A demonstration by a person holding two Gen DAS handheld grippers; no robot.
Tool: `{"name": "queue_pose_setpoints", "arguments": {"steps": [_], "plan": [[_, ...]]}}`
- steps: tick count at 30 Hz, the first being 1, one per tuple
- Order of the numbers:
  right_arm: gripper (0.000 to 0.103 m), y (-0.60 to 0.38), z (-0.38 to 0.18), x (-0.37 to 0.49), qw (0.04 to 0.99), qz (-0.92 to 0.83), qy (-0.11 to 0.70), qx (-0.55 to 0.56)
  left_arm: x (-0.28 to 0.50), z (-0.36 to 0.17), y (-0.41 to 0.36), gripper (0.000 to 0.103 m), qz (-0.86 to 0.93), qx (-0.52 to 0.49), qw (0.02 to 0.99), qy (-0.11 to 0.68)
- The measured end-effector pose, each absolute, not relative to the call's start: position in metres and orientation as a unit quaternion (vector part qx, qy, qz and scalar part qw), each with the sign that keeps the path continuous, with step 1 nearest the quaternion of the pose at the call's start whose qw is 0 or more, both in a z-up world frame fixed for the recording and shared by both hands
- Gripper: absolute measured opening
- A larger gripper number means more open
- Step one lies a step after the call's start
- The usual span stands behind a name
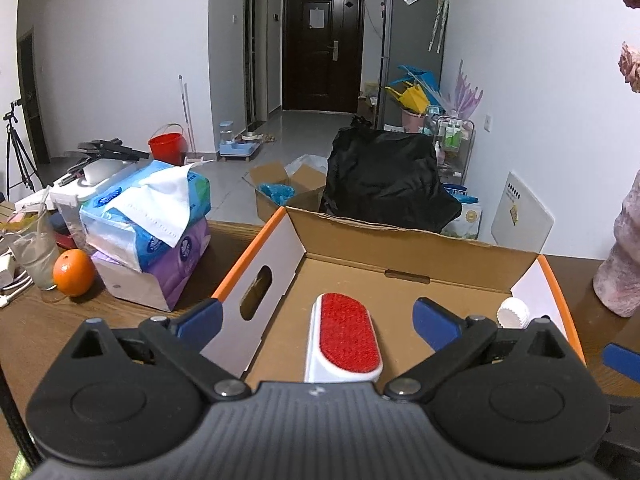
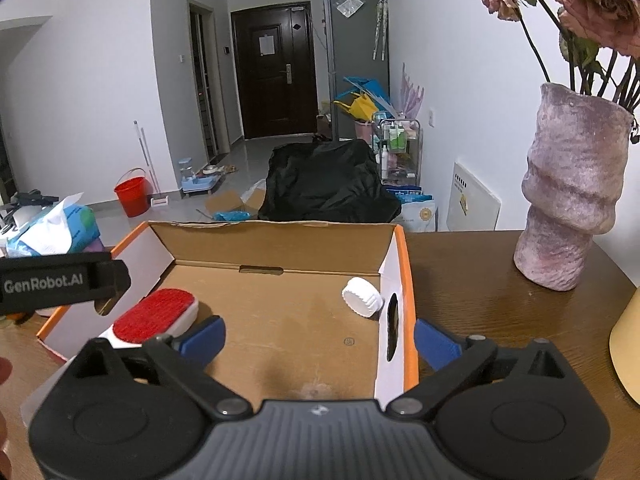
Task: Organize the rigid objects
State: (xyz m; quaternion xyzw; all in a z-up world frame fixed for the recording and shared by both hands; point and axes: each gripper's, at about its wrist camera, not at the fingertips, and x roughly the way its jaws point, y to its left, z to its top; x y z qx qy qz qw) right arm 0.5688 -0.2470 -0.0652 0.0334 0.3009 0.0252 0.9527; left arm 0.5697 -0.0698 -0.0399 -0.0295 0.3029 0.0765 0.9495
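An open cardboard box [image 1: 404, 242] [image 2: 276, 242] with orange-edged white sides sits on the wooden table. Inside it lie a white lint brush with a red pad [image 1: 345, 338] [image 2: 154, 314] at the left and a white ribbed cap [image 1: 513, 312] [image 2: 362, 297] against the right wall. My left gripper [image 1: 316, 314] is open over the box; the brush lies below between its blue fingertips, untouched. My right gripper [image 2: 319, 332] is open too, straddling the box's right wall with nothing in its grip. One blue finger of it [image 1: 622, 360] shows at the right edge of the left wrist view.
Left of the box are stacked tissue packs [image 1: 160, 220], an orange [image 1: 74, 273] and a glass [image 1: 34, 252]. A pink vase with dried roses [image 2: 572, 196] stands right of the box. Bare wooden tabletop [image 2: 480, 272] lies between box and vase.
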Motion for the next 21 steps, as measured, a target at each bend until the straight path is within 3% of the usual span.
{"name": "queue_pose_setpoints", "arguments": {"steps": [21], "plan": [[0.103,-0.247,-0.056,0.524,0.958,0.036,0.286,0.013,0.519,-0.033,-0.065,0.103,0.069,-0.015,0.955,0.288]]}}
